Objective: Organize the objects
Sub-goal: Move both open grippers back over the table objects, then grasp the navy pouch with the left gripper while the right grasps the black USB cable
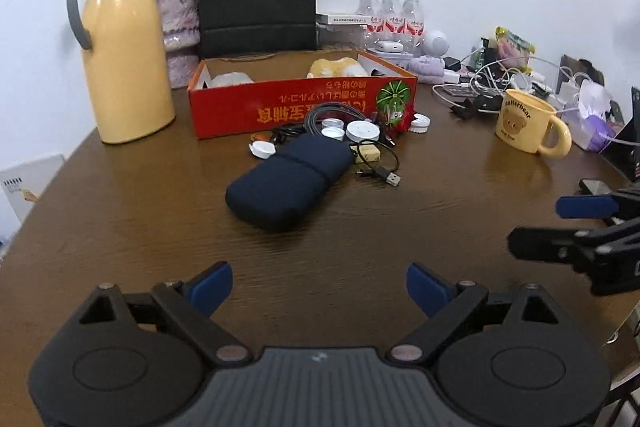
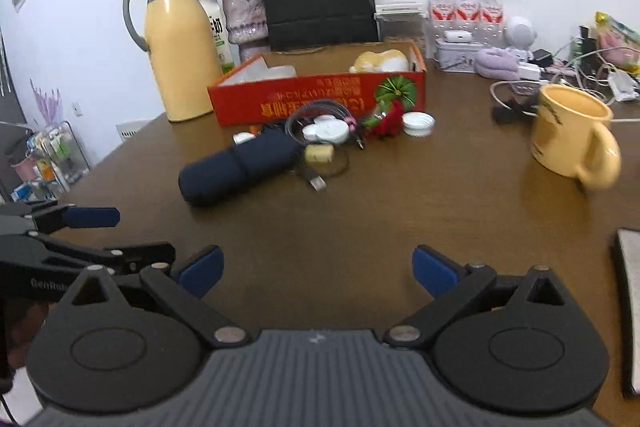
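**Both grippers empty, clutter waiting by the box**

Nearest the cameras, the left gripper [image 1: 319,285] and right gripper [image 2: 318,271] hover side by side over bare counter [image 1: 360,227], each with jaws spread wide and nothing between them.

Further on lies a navy pouch [image 1: 286,183], flat and angled, well apart from both grippers. Behind and touching it sits the loose pile: a USB cable [image 1: 380,173], white caps [image 1: 362,131], a coiled cord [image 1: 332,115] and a red-green trinket [image 1: 398,115]. The red box [image 1: 304,107] stands just behind the pile, open-topped, likely the place for these things. A yellow mug [image 2: 572,135] stands off to the right, a jug [image 1: 124,59] to the left.

Judging from this, the pouch is the easy first pick. The risks: the cable's loop rests against the pouch and may drag along when it lifts; caps could roll if nudged; and two wide grippers closing in together may collide.
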`<state>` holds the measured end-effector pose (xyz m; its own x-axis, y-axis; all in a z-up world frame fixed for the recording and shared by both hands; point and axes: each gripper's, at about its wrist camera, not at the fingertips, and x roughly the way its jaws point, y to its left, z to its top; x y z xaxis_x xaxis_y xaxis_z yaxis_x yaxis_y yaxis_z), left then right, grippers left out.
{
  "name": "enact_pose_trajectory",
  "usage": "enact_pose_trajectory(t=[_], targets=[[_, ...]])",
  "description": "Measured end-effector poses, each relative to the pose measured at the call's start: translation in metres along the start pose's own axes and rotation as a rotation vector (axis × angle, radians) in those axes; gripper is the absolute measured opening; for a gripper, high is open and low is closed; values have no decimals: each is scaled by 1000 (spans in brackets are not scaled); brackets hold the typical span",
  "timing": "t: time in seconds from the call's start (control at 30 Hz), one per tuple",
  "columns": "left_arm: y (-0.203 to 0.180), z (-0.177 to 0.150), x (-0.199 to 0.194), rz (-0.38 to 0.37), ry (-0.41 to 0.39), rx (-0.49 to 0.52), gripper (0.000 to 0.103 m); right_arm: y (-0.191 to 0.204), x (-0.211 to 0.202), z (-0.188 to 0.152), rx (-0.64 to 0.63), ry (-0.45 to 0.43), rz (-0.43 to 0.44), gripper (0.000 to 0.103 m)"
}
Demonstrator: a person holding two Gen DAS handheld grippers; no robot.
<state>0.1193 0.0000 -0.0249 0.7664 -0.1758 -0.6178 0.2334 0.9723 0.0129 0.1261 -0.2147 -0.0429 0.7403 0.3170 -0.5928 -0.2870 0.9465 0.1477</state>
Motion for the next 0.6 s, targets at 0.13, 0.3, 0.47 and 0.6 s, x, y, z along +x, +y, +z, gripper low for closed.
enact_pose_trajectory(t=[0.13, 0.3, 0.47, 0.6], targets=[[2, 6, 6, 23, -26, 5, 94, -2, -3, 1, -9, -39, -48, 103], [15, 18, 37, 53, -44, 7, 94, -2, 13, 8, -39, -38, -51, 100], [27, 48, 84, 30, -59, 21, 94, -4, 49, 22, -64, -28, -59, 93], [28, 66, 114, -6, -54, 65, 94, -1, 81, 37, -100, -10, -67, 64]])
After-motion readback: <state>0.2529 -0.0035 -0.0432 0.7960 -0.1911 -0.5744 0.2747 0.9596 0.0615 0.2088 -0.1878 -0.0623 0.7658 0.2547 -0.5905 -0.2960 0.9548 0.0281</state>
